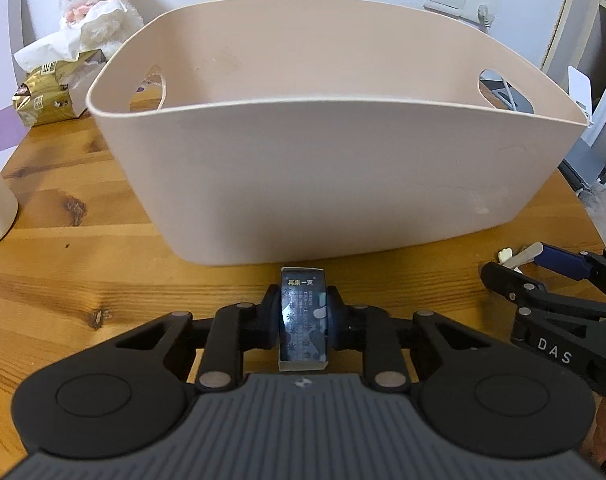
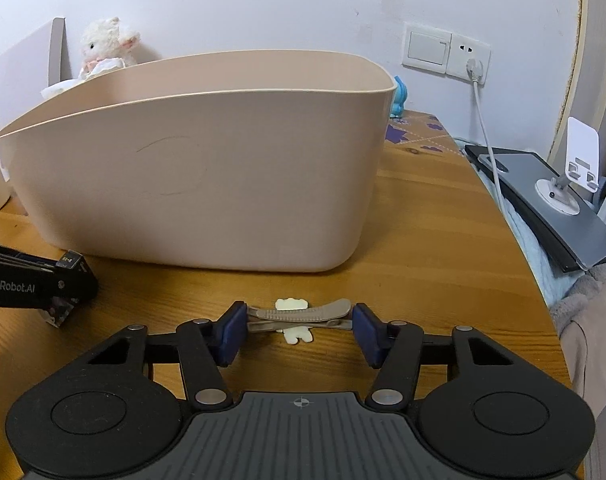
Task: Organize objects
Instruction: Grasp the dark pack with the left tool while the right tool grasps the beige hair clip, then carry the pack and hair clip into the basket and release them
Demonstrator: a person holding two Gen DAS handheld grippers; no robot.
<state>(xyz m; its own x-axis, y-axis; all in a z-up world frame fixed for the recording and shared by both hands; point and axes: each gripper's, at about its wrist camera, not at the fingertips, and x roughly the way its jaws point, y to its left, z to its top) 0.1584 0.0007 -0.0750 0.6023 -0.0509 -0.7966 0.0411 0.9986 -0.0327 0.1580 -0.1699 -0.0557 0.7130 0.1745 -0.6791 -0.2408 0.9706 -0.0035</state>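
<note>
The tall beige bin walls off the wooden table directly ahead (its top stands open), with bare tabletop on either side.

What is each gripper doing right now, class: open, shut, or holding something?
Left gripper: shut on the small box.
Right gripper: fingers around the hair clip; grip cannot be told.

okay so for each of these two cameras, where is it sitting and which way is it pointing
Left wrist: on the left tool, low over the wooden table, facing the beige bin; its fingers clamp a small box.
Right wrist: on the right tool, facing the bin's right part; its blue pads bracket a hair clip.
Shared: bin, table, plush lamb, wall switch, each other's tool.
</note>
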